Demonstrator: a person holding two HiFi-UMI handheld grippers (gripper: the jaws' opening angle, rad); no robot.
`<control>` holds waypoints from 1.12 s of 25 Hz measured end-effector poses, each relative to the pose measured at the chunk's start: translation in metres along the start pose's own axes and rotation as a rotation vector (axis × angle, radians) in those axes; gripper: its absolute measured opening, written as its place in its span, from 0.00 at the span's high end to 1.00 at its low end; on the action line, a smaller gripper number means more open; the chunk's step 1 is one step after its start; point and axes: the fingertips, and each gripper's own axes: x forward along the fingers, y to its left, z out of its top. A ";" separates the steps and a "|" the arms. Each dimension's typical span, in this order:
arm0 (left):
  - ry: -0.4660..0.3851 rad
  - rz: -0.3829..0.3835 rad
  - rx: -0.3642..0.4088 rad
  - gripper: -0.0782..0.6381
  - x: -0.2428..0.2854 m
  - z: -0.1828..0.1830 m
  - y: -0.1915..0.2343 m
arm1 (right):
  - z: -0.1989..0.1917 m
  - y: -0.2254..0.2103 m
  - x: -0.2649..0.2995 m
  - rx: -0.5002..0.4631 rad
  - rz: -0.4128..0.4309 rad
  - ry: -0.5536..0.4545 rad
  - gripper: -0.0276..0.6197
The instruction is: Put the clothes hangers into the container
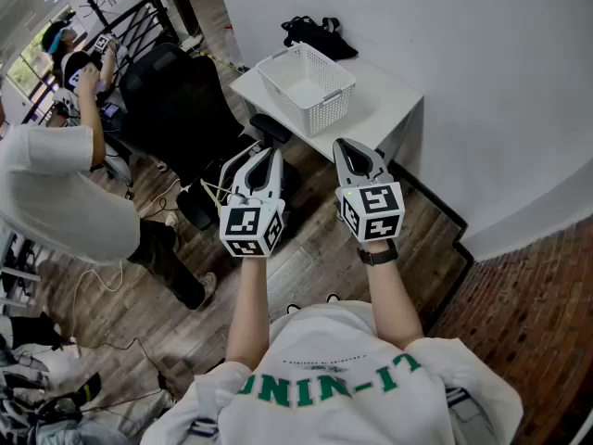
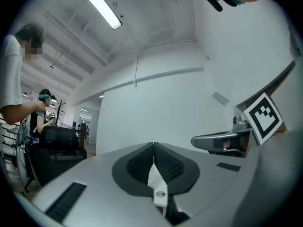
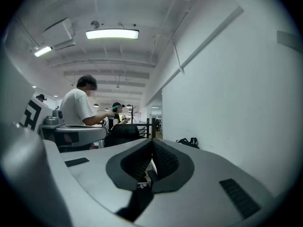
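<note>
Wearing a white T-shirt [image 1: 334, 378] with green lettering, lowest in the head view, and stretching both bare forearms forward above the wooden floor [image 1: 315, 262]. Holding the left gripper [image 1: 266, 156] level, jaws pressing together along their whole length, ribbed pads [image 2: 168, 162] meeting and pinching nothing. Holding the right gripper [image 1: 344, 146] just beside it, also level, jaws likewise closing tight on each other, dark pads [image 3: 163, 161] gripping nothing. Wearing a black watch [image 1: 378, 254] on the right wrist.

Facing a white table [image 1: 389, 91] standing against the white wall [image 1: 463, 63], ahead of both grippers and apart from them. Keeping the container, a white lattice basket [image 1: 320, 100], upright on the table's left part, open side up, with a black bag [image 1: 315, 35] lying behind it by the wall.

Hovering the left gripper near some thin pale strands [image 1: 211, 193], too small to identify, in front of a black office chair [image 1: 181, 105]. Sharing the room with a bystander in a white shirt [image 1: 51, 193] standing at the left beside that chair.
</note>
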 end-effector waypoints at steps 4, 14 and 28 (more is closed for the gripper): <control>0.003 -0.002 -0.006 0.87 0.005 0.000 0.000 | -0.001 -0.003 0.001 0.014 -0.010 0.010 0.93; 0.026 0.020 -0.012 0.87 0.025 -0.015 -0.014 | -0.012 -0.005 0.008 -0.008 0.075 0.042 0.93; 0.060 0.170 0.001 0.87 0.001 -0.038 0.074 | -0.034 0.066 0.080 0.016 0.221 0.068 0.93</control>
